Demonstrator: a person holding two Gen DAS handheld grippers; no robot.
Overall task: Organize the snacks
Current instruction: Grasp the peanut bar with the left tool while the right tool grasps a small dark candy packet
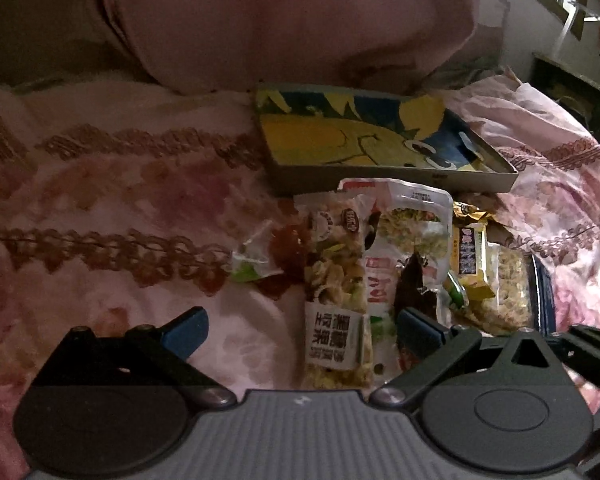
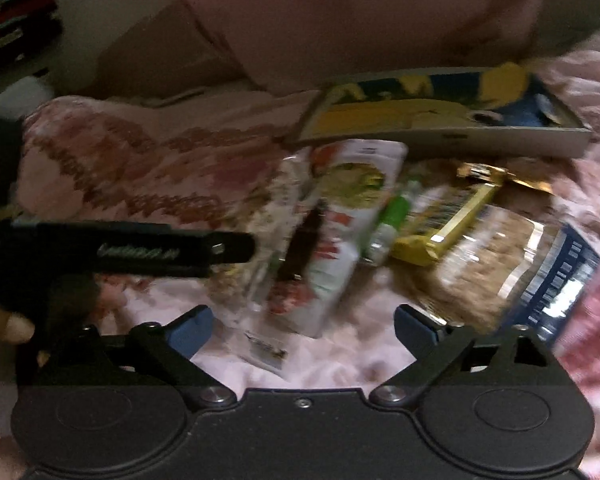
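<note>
Both grippers, left gripper (image 1: 300,336) and right gripper (image 2: 302,330), spread empty over our snack packets (image 1: 336,276): light, crinkly, slippery film, so we'd pinch a sealed edge.

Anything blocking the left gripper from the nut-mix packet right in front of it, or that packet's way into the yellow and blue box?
Nothing visible stands between the open left gripper and the nut-mix packet. Toward the yellow and blue box, only the box's low front wall rises; the red and white pouch overlaps the packet's right edge.
</note>
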